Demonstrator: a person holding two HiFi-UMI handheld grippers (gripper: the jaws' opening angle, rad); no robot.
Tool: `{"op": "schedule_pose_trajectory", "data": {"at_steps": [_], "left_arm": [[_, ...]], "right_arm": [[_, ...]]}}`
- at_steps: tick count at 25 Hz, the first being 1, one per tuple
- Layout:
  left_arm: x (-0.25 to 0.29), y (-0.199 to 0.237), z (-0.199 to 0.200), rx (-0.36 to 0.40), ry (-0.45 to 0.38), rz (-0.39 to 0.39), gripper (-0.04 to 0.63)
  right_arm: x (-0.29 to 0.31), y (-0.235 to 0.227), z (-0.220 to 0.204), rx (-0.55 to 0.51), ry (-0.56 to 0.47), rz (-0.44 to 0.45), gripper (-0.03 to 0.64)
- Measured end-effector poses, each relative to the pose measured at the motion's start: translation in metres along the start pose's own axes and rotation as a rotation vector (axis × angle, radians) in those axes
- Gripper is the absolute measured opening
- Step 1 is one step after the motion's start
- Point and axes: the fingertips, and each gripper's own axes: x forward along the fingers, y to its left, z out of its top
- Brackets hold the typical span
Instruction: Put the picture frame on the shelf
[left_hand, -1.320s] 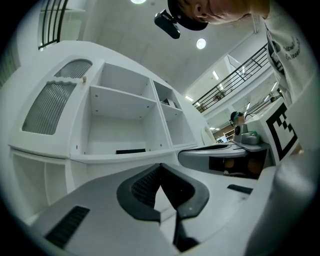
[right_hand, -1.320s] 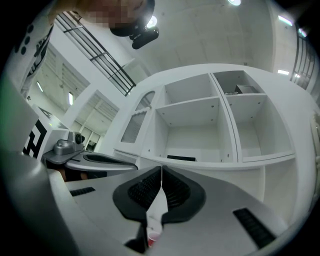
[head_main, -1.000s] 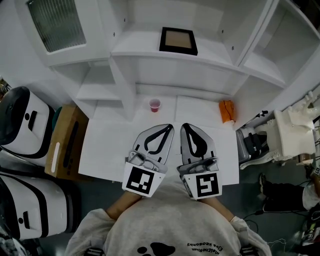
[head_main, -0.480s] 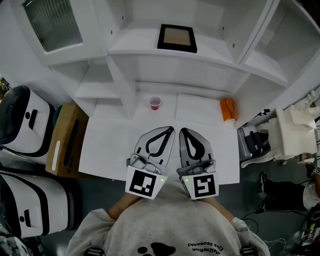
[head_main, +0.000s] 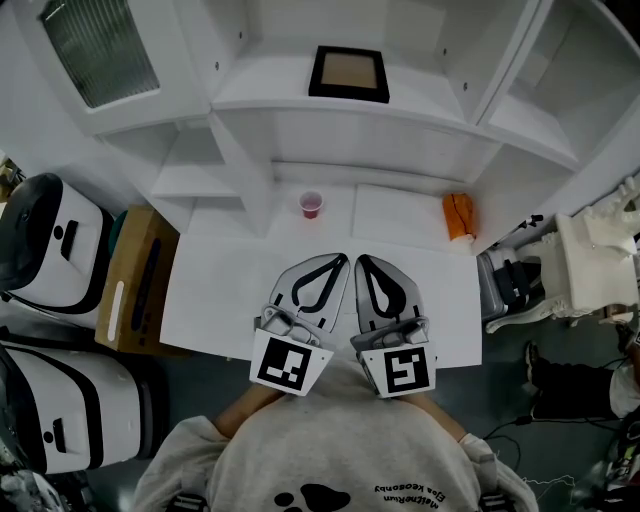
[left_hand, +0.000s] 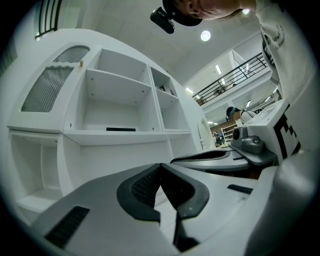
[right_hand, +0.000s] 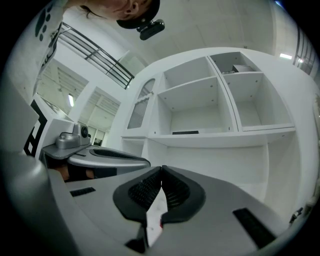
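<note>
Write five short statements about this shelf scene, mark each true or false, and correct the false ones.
1. The picture frame lies flat on the shelf. True.
2. The left claw grips the frame. False: it is shut on nothing, low over the white table.
3. The right claw is shut and empty. True.
4. The red cup stands beside the frame. False: it stands on a lower level, below the frame.
5. The orange object lies left of the cup. False: it lies to its right.
</note>
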Motion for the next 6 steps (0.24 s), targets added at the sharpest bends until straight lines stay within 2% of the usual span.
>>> {"op": "schedule_pose_trajectory", "data": {"at_steps": [6], "left_arm": [[0.0027,-0.0046,-0.0017,-0.005,0.000,-0.010,0.020]], "right_arm": [[-0.0020,-0.0043,-0.0004,0.008,0.003,-0.003,0.034]]}}
